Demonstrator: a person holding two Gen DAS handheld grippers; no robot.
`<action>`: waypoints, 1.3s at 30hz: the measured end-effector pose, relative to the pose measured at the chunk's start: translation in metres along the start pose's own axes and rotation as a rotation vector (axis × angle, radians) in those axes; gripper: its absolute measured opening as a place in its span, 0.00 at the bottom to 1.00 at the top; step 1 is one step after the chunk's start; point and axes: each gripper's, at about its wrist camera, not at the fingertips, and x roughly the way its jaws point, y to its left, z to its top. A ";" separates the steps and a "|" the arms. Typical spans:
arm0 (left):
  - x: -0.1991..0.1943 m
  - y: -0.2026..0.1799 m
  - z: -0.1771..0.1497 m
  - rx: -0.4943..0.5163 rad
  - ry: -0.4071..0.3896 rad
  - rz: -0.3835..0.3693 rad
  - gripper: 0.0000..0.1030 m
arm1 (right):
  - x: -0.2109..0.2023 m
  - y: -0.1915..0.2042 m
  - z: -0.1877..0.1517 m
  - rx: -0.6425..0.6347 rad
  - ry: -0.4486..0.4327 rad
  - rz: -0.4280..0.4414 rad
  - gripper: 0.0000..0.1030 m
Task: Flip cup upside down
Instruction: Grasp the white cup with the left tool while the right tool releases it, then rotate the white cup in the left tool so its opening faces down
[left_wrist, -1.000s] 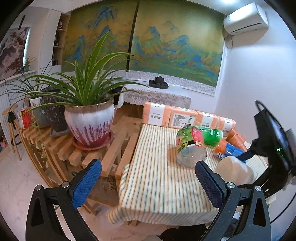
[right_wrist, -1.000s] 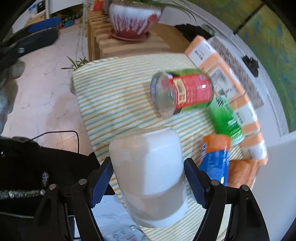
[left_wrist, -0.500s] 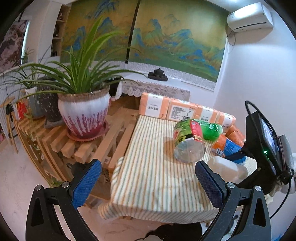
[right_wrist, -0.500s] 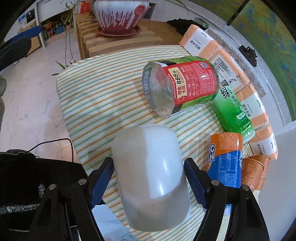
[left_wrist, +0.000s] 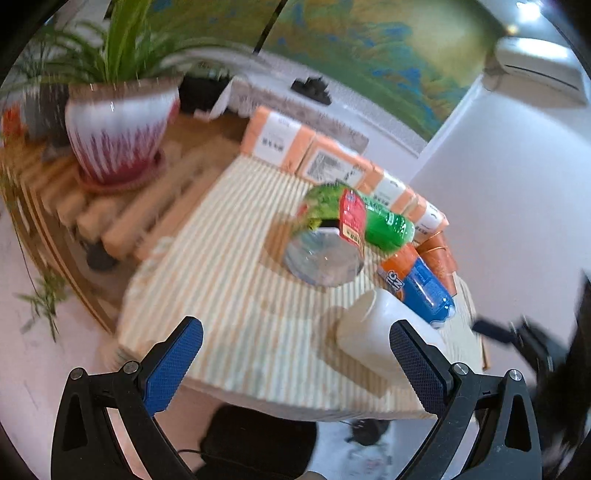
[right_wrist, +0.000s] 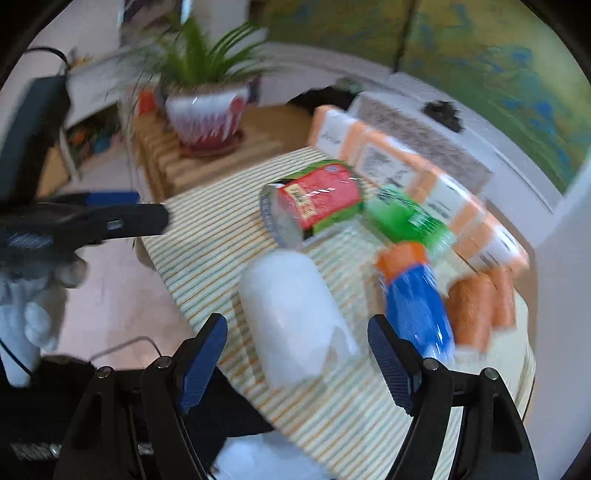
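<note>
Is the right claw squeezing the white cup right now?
No, in the right wrist view the right claw is open and the white cup stands on the striped tablecloth with gaps beside both fingers.

- Bench (left_wrist: 236, 295): covered by a striped cloth.
- White cup (right_wrist: 291, 314): near the front edge.
- Large bottle (right_wrist: 314, 203), green bottle (right_wrist: 402, 218), blue-orange bottle (right_wrist: 417, 299): lying flat.
- Orange packages (left_wrist: 351, 166): lined along the far edge.
</note>
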 end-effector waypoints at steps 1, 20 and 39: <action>0.004 -0.003 0.000 -0.018 0.015 -0.006 0.99 | -0.009 0.000 -0.010 0.030 -0.028 -0.014 0.73; 0.074 -0.033 -0.004 -0.434 0.215 -0.088 0.99 | -0.063 -0.050 -0.137 0.522 -0.172 -0.123 0.73; 0.125 -0.051 -0.005 -0.431 0.235 -0.018 0.82 | -0.060 -0.059 -0.156 0.526 -0.169 -0.177 0.73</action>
